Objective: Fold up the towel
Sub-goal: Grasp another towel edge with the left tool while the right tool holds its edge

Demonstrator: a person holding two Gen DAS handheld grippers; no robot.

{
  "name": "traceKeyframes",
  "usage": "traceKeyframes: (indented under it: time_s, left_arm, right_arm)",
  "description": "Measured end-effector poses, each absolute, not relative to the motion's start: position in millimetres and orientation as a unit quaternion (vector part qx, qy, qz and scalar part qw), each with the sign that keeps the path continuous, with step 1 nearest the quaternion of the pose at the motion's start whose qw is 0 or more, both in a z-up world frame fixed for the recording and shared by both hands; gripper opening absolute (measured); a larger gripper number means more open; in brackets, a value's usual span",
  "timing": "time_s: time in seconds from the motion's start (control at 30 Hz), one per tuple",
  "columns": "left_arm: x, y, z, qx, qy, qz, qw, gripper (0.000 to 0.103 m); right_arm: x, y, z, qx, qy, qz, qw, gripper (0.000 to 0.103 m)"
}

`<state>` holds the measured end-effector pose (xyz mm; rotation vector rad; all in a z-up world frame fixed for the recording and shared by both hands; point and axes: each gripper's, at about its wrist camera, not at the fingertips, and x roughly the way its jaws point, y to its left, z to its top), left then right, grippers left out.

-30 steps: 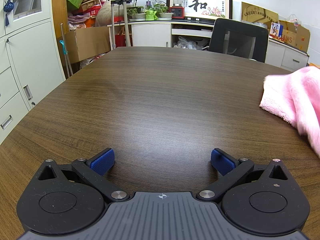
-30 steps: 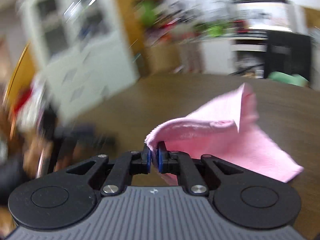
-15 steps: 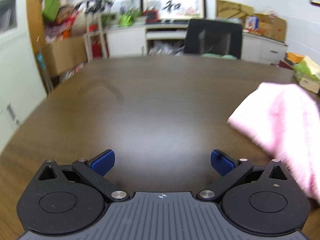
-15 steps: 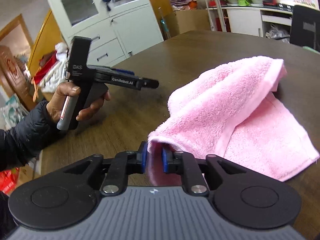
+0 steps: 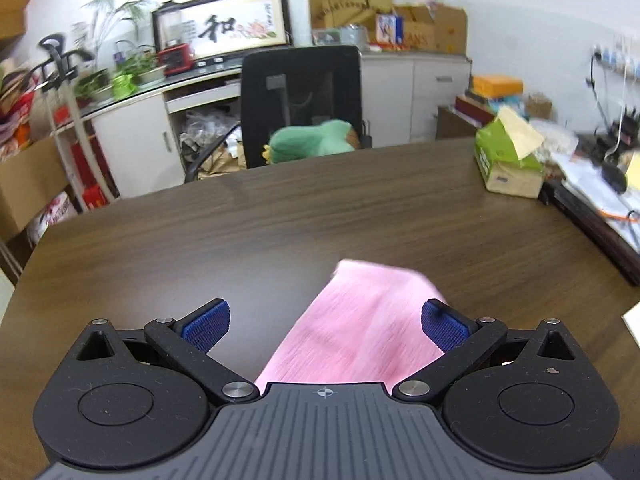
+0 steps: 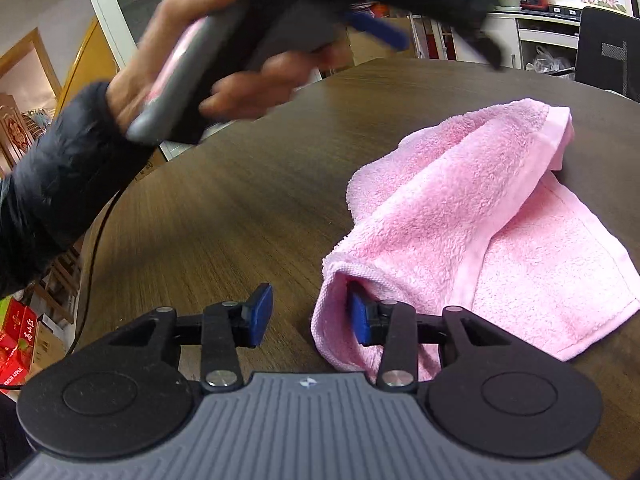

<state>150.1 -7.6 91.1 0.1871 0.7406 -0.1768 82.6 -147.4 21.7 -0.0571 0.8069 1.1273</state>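
The pink towel [image 6: 472, 216] lies folded over on the dark wooden table [image 6: 224, 216]. My right gripper [image 6: 310, 316] is open; a towel corner still drapes over its right pad [image 6: 359, 318], and its left pad is bare. In the left wrist view the towel [image 5: 368, 328] is blurred and lies below and between my open left gripper [image 5: 325, 322], nearer its right pad; I cannot tell if it touches. The hand-held left gripper [image 6: 280, 20] shows blurred above the table in the right wrist view.
A green tissue box [image 5: 508, 160] stands at the far right of the table. A black office chair [image 5: 304, 96] with a green plush [image 5: 312, 146] is behind the far edge. The table's left edge [image 6: 100, 232] curves near my right gripper.
My right gripper has opened and let go of the towel corner. My left gripper has swung right and forward over the towel.
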Motion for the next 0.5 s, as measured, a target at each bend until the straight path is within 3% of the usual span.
traceKeyframes:
  time_s: [0.27, 0.33, 0.43, 0.47, 0.5]
  left_arm:
    - [197.7, -53.1, 62.9, 0.124, 0.426, -0.058, 0.894, 0.103]
    - [200.8, -50.2, 60.6, 0.109, 0.441, -0.068, 0.888, 0.093]
    - [202.2, -49.3, 55.1, 0.099, 0.461, -0.071, 0.879, 0.053]
    - [202.8, -47.8, 54.4, 0.096, 0.463, -0.07, 0.878, 0.019]
    - [201.4, -44.5, 53.4, 0.09, 0.465, -0.064, 0.879, 0.014]
  right_arm:
    - [83.3, -148.0, 21.8, -0.016, 0.375, 0.519, 0.767, 0.043]
    - [83.1, -147.1, 22.6, -0.014, 0.377, 0.518, 0.768, 0.043]
    - [80.4, -146.1, 23.0, -0.015, 0.378, 0.517, 0.768, 0.045]
    - [80.4, -145.9, 22.8, -0.016, 0.377, 0.517, 0.768, 0.046]
    - [80.6, -145.9, 22.5, -0.018, 0.376, 0.517, 0.769, 0.048]
